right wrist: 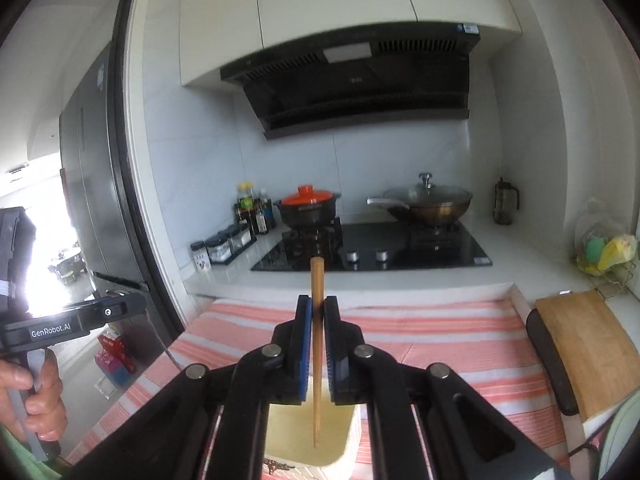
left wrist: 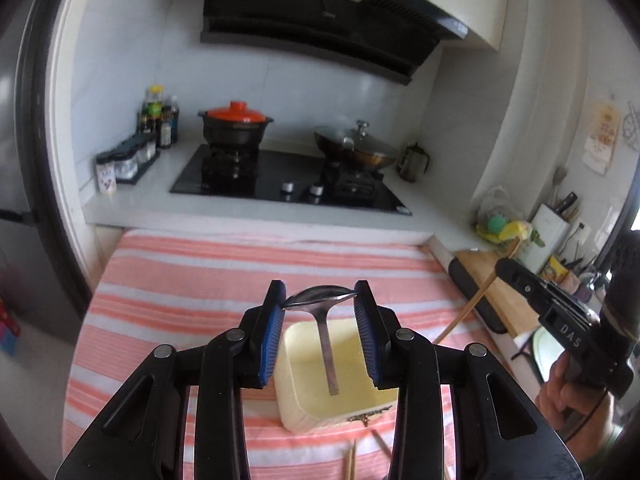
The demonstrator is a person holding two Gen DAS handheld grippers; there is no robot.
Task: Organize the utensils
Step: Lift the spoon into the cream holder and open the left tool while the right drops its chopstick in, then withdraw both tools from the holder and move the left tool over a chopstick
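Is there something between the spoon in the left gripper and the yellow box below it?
Nothing visible. The spoon hangs by its bowl in the left gripper, handle pointing down over the open yellow box, whose inside looks bare.

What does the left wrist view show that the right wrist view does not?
Only the left wrist view: the left gripper holding a metal spoon by its bowl, and loose chopsticks on the cloth.
Only the right wrist view: the right gripper shut on a wooden chopstick, seen head-on.
Both: the cream container, the striped cloth and the stove.
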